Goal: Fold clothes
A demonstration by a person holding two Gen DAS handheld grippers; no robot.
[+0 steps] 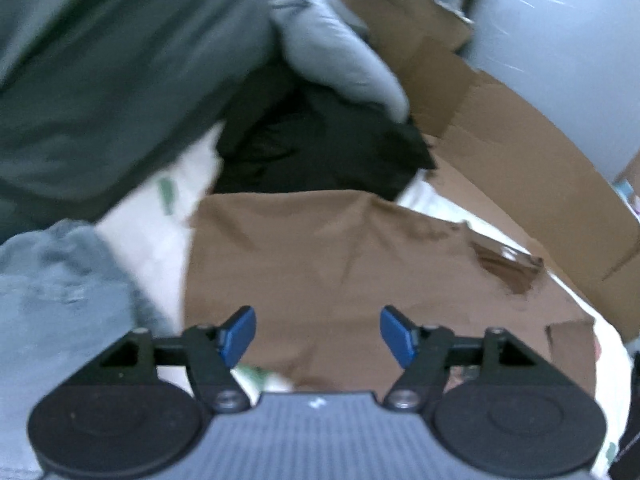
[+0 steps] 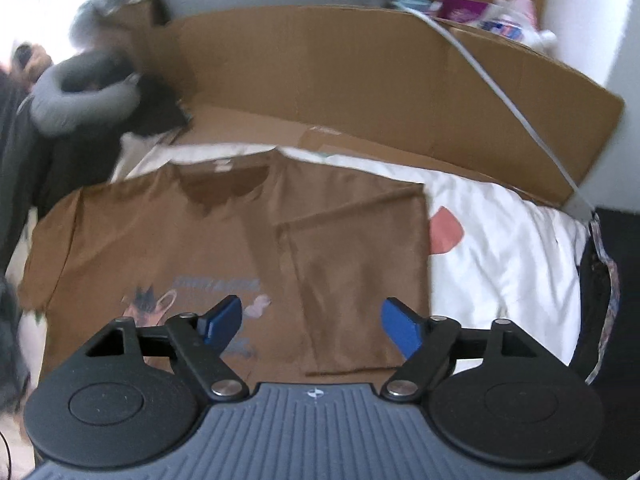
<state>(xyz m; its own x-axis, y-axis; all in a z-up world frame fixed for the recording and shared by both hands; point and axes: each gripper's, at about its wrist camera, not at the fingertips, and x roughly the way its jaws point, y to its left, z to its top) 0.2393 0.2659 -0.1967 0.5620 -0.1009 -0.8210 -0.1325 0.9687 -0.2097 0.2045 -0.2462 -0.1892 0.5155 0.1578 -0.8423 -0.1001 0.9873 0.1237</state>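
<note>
While the brown shirt lies flat on the white sheet just ahead of both jaws, its right side is folded inward; the left sleeve lies spread. The left gripper and right gripper gape wide, holding nothing.

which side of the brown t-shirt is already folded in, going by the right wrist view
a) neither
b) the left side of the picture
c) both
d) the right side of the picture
d: on the brown t-shirt a panel lies folded over the front on the picture's right, while the other sleeve is spread flat.
</note>
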